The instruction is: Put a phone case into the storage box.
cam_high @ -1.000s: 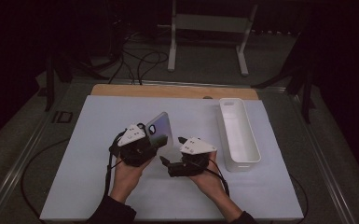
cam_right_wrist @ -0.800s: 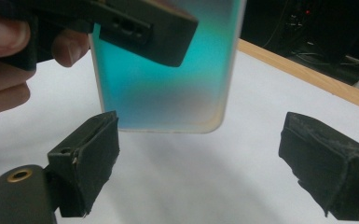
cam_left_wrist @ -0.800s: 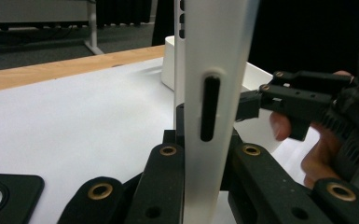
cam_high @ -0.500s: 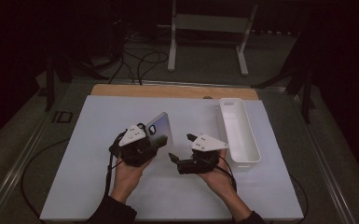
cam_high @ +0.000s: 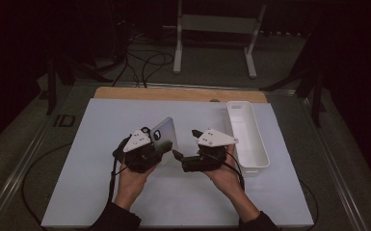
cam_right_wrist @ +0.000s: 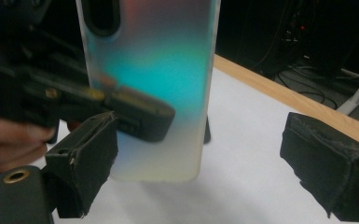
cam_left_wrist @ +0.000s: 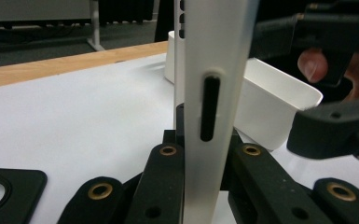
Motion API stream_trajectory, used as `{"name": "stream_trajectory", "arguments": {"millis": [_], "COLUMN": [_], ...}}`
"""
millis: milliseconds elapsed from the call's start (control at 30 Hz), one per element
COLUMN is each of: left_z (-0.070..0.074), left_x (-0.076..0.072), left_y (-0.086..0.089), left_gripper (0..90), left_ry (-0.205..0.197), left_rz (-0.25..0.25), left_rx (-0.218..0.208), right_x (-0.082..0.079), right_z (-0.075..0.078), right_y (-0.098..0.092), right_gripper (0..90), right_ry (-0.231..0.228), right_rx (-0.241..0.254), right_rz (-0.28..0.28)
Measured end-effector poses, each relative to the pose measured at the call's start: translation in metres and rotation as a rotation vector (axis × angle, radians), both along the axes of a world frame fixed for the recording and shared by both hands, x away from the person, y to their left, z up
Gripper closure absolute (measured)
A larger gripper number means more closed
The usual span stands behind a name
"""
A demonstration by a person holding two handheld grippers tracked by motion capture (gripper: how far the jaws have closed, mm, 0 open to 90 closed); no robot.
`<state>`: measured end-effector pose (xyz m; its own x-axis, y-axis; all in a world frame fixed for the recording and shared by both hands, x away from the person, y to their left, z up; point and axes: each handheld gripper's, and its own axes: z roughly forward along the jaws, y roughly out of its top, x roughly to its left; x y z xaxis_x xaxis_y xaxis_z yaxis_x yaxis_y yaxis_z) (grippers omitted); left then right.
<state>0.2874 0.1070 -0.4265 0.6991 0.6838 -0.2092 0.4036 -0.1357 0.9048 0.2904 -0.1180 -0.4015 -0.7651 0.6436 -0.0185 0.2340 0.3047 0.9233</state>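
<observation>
Long white plastic tray (cam_high: 247,137) lying lengthwise near the right edge of the white tabletop (cam_high: 96,144), open side up. Strip of light wooden board (cam_high: 173,94) along the far edge. Flat black case with a round cutout (cam_left_wrist: 4,186) on the white surface. White metal stand (cam_high: 217,29) on the floor beyond, dark cables (cam_high: 147,65) beside it.

no readable text, labels or signs

Phone (cam_high: 164,136) upright between left tongs (cam_high: 160,144) and right tongs (cam_high: 185,144), tray (cam_high: 258,159) at far right.
</observation>
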Motion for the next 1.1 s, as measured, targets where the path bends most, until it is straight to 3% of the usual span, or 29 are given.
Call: {"name": "stream_trajectory", "arguments": {"millis": [633, 1100], "left_z": [-0.010, -0.013], "left_x": [-0.004, -0.007], "left_y": [-0.010, -0.017], "left_gripper": [86.1, 86.1], "left_ry": [0.002, -0.007], "left_rz": [-0.008, -0.009], "left_rx": [0.022, 0.032], "right_x": [0.006, 0.011], "right_z": [0.021, 0.018], "right_y": [0.031, 0.041], "right_gripper": [13.3, 14.7], "right_ry": [-0.009, 0.011], "right_rx": [0.054, 0.061], "right_rz": [0.025, 0.013]}}
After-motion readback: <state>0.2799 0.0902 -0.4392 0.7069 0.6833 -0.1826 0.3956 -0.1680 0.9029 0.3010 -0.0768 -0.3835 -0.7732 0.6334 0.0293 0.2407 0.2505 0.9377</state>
